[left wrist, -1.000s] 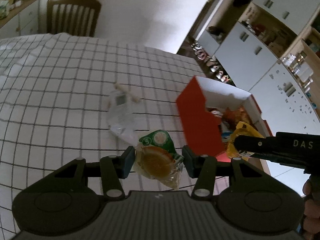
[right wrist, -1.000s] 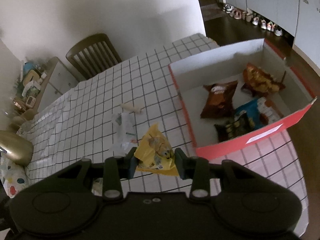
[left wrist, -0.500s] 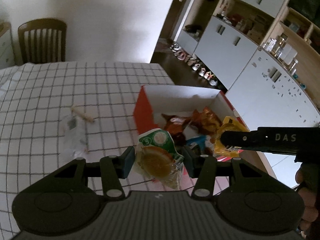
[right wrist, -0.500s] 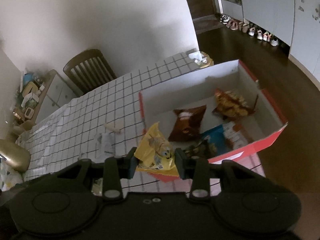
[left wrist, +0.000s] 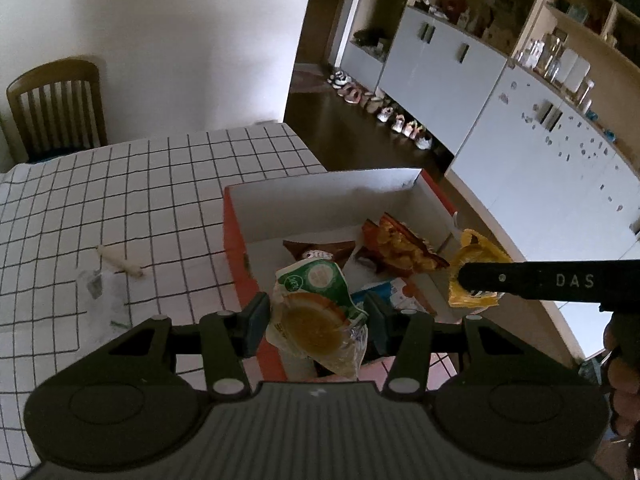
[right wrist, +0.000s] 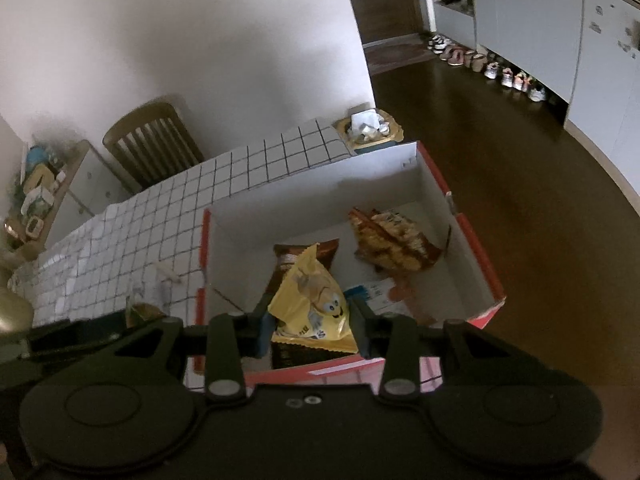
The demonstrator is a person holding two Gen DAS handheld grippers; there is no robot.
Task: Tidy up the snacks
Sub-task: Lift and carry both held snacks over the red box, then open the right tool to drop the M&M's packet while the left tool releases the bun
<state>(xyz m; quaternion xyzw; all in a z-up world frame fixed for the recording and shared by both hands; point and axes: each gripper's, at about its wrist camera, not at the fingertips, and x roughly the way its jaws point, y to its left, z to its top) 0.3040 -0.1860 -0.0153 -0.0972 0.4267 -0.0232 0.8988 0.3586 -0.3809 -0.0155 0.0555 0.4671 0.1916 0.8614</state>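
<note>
My left gripper [left wrist: 316, 316] is shut on a green-and-orange snack packet [left wrist: 318, 312], held over the near left corner of the red box [left wrist: 234, 240]. My right gripper [right wrist: 312, 320] is shut on a yellow candy bag [right wrist: 314, 308] above the box's [right wrist: 476, 256] near side. That same yellow bag [left wrist: 476, 272] and the right gripper's arm show at the right of the left wrist view. Inside the box lie a brown packet [left wrist: 320, 250], an orange crinkled bag [left wrist: 400, 248] and a blue packet [left wrist: 384, 294].
On the checked tablecloth [left wrist: 120, 208] left of the box lie a cream stick [left wrist: 120, 266] and a clear wrapper [left wrist: 100, 292]. A wooden chair [left wrist: 56, 108] stands behind the table. A bin with paper [right wrist: 368, 130] sits beyond the table's far corner. Cabinets and shoes line the right.
Both grippers have carried their packets rightward from over the tablecloth to above the box. The box now lies under them, and the stick and wrapper have fallen behind to the left.
</note>
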